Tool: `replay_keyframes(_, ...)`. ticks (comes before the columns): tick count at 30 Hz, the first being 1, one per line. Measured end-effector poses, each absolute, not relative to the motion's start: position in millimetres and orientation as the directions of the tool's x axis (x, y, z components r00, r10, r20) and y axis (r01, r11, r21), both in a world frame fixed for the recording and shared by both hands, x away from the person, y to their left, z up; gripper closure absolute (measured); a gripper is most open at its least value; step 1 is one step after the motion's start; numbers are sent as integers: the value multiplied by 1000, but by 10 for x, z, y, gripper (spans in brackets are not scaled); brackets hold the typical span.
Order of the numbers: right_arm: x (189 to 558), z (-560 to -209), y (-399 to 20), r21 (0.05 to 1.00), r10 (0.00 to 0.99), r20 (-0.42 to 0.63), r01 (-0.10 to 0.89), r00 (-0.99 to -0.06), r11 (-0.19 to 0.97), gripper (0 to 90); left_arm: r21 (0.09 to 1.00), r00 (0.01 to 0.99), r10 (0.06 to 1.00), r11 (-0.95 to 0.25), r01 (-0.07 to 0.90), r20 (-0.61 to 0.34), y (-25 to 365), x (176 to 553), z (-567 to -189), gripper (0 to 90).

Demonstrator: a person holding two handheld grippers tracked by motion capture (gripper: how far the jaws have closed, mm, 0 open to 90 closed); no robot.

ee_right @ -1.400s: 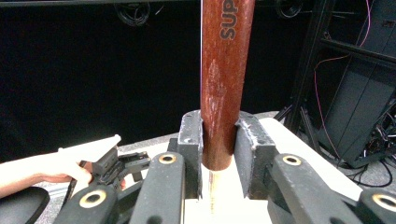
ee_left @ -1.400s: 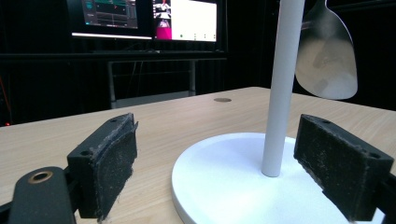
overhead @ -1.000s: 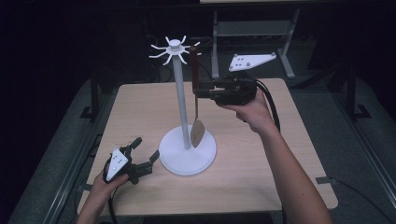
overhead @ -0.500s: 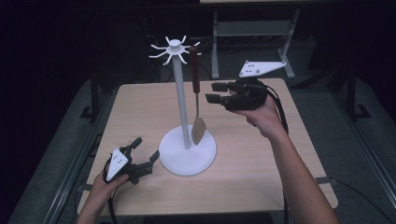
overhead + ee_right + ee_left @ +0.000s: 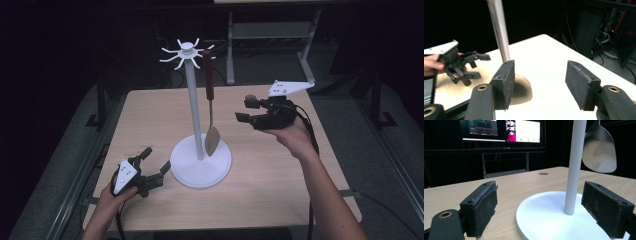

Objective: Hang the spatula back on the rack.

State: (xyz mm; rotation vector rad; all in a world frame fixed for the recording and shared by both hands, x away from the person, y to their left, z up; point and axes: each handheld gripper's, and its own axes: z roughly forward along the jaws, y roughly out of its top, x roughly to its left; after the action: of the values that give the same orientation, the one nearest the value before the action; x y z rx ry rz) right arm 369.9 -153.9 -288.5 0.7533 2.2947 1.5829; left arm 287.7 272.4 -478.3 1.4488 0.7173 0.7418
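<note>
A white stand [image 5: 195, 110] with hook arms on top rises from a round base [image 5: 201, 172] at mid-table. A spatula [image 5: 208, 75] with a brown handle hangs from one hook, its blade [image 5: 212, 141] just above the base. My right gripper [image 5: 243, 110] is open in the air, a little to the right of the spatula and apart from it. Its own view shows open jaws [image 5: 542, 85] with the spatula's blade [image 5: 522, 92] close behind them. My left gripper [image 5: 156, 159] rests open at the base's left edge. Between its jaws [image 5: 544, 212] stand the pole [image 5: 574, 165] and base.
The wooden table [image 5: 280, 200] has bare room to the right and front of the stand. A metal frame [image 5: 270, 35] stands behind the table in the dark. Lit monitors [image 5: 501, 130] glow beyond the table's far side in the left gripper view.
My right gripper has left the spatula's handle, opened, and drawn back to the right. The spatula stays hanging from the hook. The left gripper has not moved.
</note>
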Motion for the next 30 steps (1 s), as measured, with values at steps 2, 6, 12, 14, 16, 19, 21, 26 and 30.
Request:
replay_keyframes(2,3698,-2953,-1589,917,558,87,285,-825,279,387,1000,595,803,-10,-10,13,2723,2875,-4783,126)
replay_keyframes(6,3684,-3077,-1686,908,585,85,305,-806,288,361,1000,595,804,-8,-6,10,2722,2873,-4783,126)
replay_keyframes(12,3656,-3238,-1826,896,621,80,329,-779,297,334,1000,594,804,-13,-6,14,2725,2874,-4783,126)
replay_keyframes(14,3645,-3288,-1870,891,633,81,340,-770,299,322,1000,595,804,-17,-10,19,2728,2876,-4782,126)
replay_keyframes(16,3637,-3344,-1909,884,645,75,350,-761,310,310,1000,594,804,-19,-11,22,2731,2875,-4782,126)
replay_keyframes(19,3616,-3427,-1975,874,661,76,369,-746,316,297,1000,594,804,-12,-6,13,2726,2872,-4783,126)
replay_keyframes(21,3603,-3483,-2017,866,673,73,381,-736,323,284,1000,594,804,-12,-6,13,2725,2873,-4783,126)
replay_keyframes(26,3568,-3626,-2112,853,694,78,408,-716,326,262,1000,594,805,-11,-7,13,2725,2872,-4783,126)
replay_keyframes(30,3539,-3721,-2172,846,714,91,432,-695,313,243,1000,594,804,-12,-7,14,2725,2872,-4783,126)
